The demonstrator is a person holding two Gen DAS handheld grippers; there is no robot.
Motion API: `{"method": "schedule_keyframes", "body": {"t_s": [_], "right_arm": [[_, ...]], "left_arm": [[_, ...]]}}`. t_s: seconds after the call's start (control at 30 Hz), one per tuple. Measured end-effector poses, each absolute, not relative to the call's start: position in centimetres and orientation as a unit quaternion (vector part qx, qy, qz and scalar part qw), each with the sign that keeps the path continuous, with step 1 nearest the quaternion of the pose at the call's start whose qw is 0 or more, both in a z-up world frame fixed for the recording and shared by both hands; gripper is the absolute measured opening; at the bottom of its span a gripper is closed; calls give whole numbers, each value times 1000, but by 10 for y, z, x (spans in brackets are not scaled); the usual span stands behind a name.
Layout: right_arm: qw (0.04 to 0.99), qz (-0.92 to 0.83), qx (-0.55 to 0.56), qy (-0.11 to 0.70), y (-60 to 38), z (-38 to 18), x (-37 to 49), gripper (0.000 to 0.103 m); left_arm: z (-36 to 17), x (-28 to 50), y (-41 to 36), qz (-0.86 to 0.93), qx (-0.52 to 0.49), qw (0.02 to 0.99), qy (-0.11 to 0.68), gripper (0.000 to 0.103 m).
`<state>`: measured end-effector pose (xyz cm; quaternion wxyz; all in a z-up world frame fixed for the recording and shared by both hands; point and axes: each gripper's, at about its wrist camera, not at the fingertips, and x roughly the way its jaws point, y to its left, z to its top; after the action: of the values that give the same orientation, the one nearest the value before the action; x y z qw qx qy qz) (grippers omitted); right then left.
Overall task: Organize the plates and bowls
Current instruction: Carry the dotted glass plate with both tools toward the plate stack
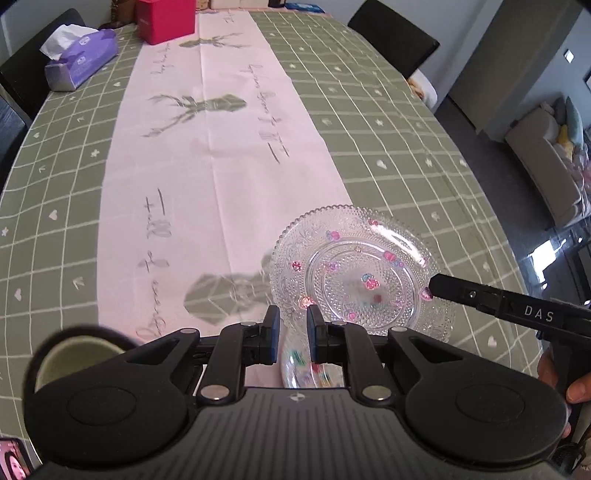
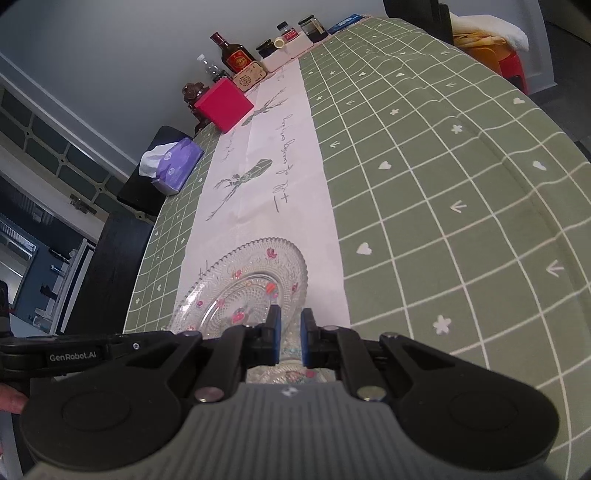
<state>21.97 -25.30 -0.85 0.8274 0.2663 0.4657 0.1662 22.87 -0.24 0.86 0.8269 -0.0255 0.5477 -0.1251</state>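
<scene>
Your left claw (image 1: 290,334) is pinching the near rim of a clear glass plate (image 1: 362,269), its blue pads pressed in close with the beaded edge passing between them. Your right claw (image 2: 290,338) grips the same plate (image 2: 247,288) from the opposite side, its pads likewise closed on the rim. In the left wrist view the tip of the right claw (image 1: 437,286) reaches in from the right and meets the plate's far edge; in the right wrist view the body of the left claw (image 2: 74,356) lies along the lower left, with part of your hand (image 2: 11,400) behind it.

The plate is pressed glass with a scalloped, dotted rim and small pink and red flower marks. It is held tilted over the pink runner (image 1: 207,166) that runs down the middle of the worktop (image 1: 388,129), which is covered in a green checked cloth. Whether the plate touches the cloth cannot be told from either view.

A dark-rimmed bowl with a pale green inside (image 1: 74,354) sits at the lower left of the left wrist view, partly hidden by the claw's body.

Far up the worktop stand a purple tissue box (image 1: 83,59), a red box (image 2: 223,105), a dark bottle with a red label (image 2: 234,51) and several small jars (image 2: 314,27).
</scene>
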Motion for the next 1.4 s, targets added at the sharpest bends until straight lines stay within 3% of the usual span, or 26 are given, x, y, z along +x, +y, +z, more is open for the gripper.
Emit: {"method": "schedule_keyframes", "body": {"t_s": [0.43, 0.47, 0.67, 0.83, 1.17, 1.4], "right_arm": [[819, 175, 252, 486, -264, -33, 185, 6], [816, 176, 254, 488, -265, -34, 185, 5], [800, 180, 265, 507, -263, -43, 182, 3], [808, 173, 249, 505, -265, -42, 181, 4], [815, 175, 220, 507, -260, -43, 180, 5], [835, 181, 161, 494, -248, -37, 176, 9]], "left_arm": [[-24, 186, -25, -123, 16, 805, 580, 16], [-24, 183, -25, -139, 4, 807, 574, 1], [-18, 173, -46, -154, 26, 821, 549, 1], [-14, 165, -37, -123, 23, 856, 502, 7], [-35, 138, -24, -62, -7, 902, 427, 33], [-48, 131, -10, -51, -73, 911, 402, 39]]}}
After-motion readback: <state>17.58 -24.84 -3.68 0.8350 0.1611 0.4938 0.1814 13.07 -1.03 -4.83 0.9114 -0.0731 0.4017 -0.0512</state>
